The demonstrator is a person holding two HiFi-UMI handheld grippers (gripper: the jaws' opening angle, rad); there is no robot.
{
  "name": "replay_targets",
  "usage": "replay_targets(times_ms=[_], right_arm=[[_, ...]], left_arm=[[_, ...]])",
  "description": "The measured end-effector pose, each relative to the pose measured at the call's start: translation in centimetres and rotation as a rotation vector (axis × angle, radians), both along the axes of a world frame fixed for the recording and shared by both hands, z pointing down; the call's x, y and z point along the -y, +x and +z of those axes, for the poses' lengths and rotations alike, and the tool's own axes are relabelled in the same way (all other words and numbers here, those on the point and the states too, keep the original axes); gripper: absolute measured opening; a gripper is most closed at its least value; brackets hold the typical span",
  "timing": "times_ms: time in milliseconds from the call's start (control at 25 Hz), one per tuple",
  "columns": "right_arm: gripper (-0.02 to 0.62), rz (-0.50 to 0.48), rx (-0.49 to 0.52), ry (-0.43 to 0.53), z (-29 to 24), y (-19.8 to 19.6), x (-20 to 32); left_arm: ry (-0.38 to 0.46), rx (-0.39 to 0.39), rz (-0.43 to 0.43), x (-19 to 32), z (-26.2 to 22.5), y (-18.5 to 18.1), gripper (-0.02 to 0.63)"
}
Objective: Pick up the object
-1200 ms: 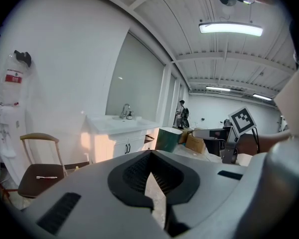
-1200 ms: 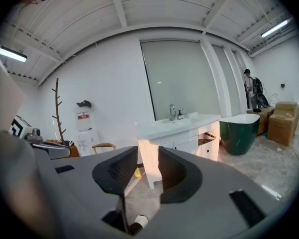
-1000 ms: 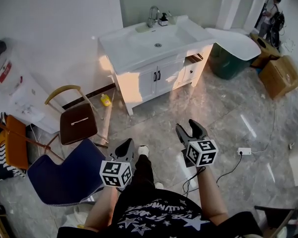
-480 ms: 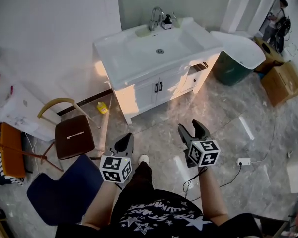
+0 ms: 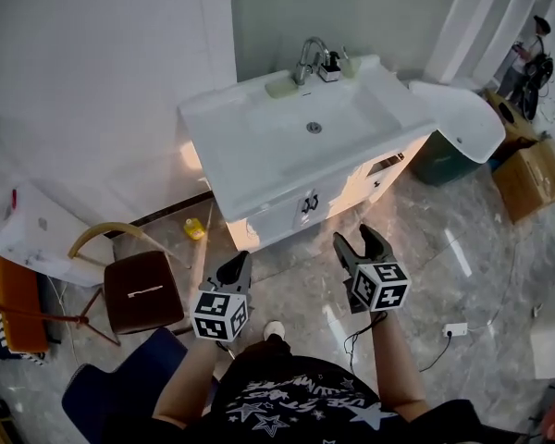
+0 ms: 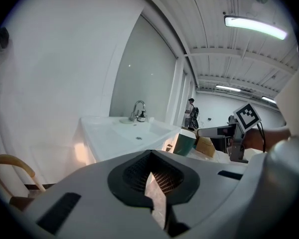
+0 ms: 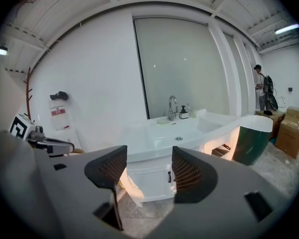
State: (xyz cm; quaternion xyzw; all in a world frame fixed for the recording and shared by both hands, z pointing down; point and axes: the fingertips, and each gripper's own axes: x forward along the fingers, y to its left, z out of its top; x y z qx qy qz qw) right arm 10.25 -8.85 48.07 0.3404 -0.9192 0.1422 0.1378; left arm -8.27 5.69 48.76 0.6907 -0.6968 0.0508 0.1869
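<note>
A white vanity with a basin [image 5: 259, 128] stands ahead against the wall. A chrome faucet [image 5: 307, 58], a small dark-topped soap dispenser [image 5: 330, 67] and a pale green item [image 5: 280, 85] sit at the basin's back. My left gripper [image 5: 238, 263] is held above the floor short of the vanity, and its pads meet in the left gripper view [image 6: 149, 176]. My right gripper [image 5: 353, 236] hovers beside it at the same distance. Its jaws have just been opening and stand wide apart [image 7: 148, 158] with nothing between them. The faucet [image 7: 172, 108] shows beyond.
A brown chair [image 5: 141, 292] and a blue chair [image 5: 120, 391] stand at the left. A yellow item [image 5: 195, 228] lies by the wall. A green bin with a white lid [image 5: 458, 118], cardboard boxes [image 5: 532, 178] and a person [image 5: 536, 54] are at the right. A power strip [image 5: 456, 329] lies on the floor.
Both grippers have travelled forward with the person towards the vanity, which now sits closer and more central. The chairs have slid back to the lower left.
</note>
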Motion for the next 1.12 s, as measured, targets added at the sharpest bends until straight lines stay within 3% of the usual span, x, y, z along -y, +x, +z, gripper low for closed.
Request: replay_targets(times_ms=[480,720,1120], right_arm=[[0.279,-0.015,-0.001,-0.011,-0.3,-6.4,6.6],[0.278,-0.078,0.014,-0.001,-0.4,-10.7,11.5],[0.278,-0.205,0.060,-0.018,-0.5,-20.5,24.6]], left_arm=[[-0.026,-0.033,-0.032,4.7,0.6,-5.6,0.015],[-0.011,-0.027,-0.106,7.5,0.1,-8.6,0.015],[-0.041,0.002,-0.261,16.2,-0.5,-14.5,0.015]])
